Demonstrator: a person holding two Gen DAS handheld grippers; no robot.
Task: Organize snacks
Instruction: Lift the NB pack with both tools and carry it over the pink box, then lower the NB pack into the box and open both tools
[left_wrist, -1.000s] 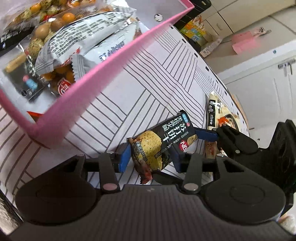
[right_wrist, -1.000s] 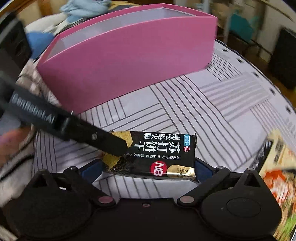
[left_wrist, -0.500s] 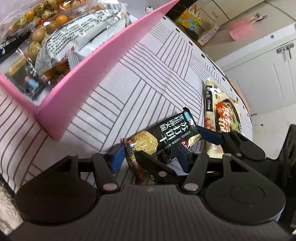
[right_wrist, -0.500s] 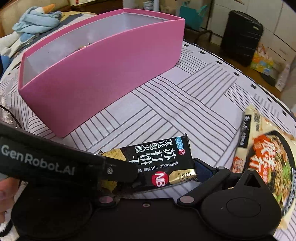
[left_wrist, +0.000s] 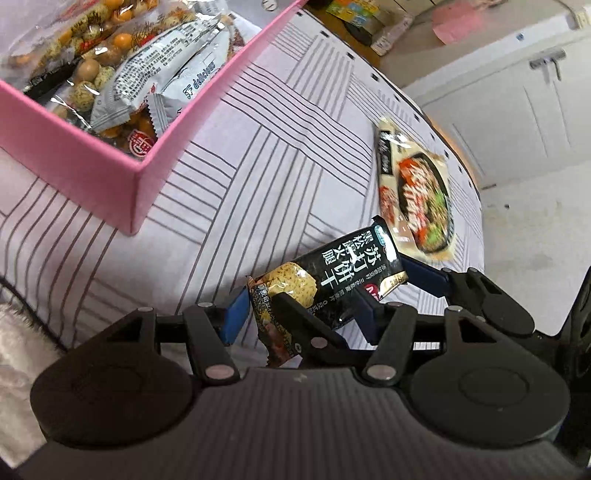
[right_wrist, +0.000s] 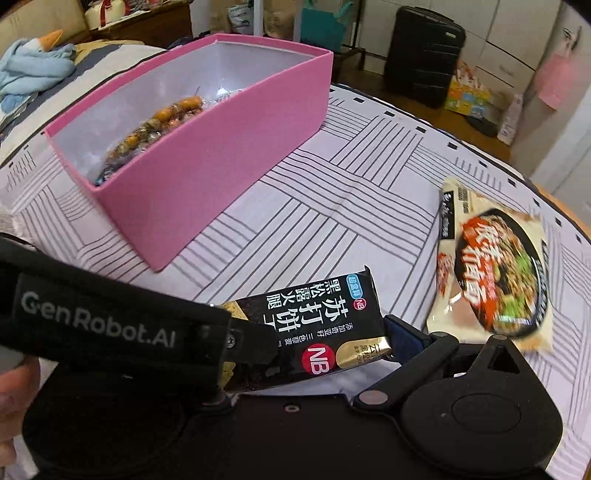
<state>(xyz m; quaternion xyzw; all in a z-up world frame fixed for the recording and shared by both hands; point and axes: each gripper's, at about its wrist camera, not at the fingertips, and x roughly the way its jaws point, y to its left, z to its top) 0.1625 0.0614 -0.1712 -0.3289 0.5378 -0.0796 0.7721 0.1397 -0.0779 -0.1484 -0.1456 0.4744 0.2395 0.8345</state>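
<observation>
A black cracker packet (left_wrist: 332, 280) (right_wrist: 317, 332) is lifted above the striped cloth, gripped along its length by my right gripper (right_wrist: 306, 347), whose jaws are shut on its two ends. My left gripper (left_wrist: 299, 314) has its blue fingers apart on either side of the packet, open and not squeezing it. The pink box (left_wrist: 147, 170) (right_wrist: 221, 155) stands behind and to the left, holding several snack bags (left_wrist: 122, 74). A noodle packet (left_wrist: 413, 192) (right_wrist: 491, 273) lies flat on the cloth to the right.
The table has a white cloth with grey line patterns (right_wrist: 332, 206). A black suitcase (right_wrist: 424, 55) and white cabinets (left_wrist: 517, 103) stand beyond the table edge. A blue garment (right_wrist: 33, 70) lies at the far left.
Both grippers and the cracker packet have risen and pulled back from the pink box. The box inside and the noodle packet show more fully now.
</observation>
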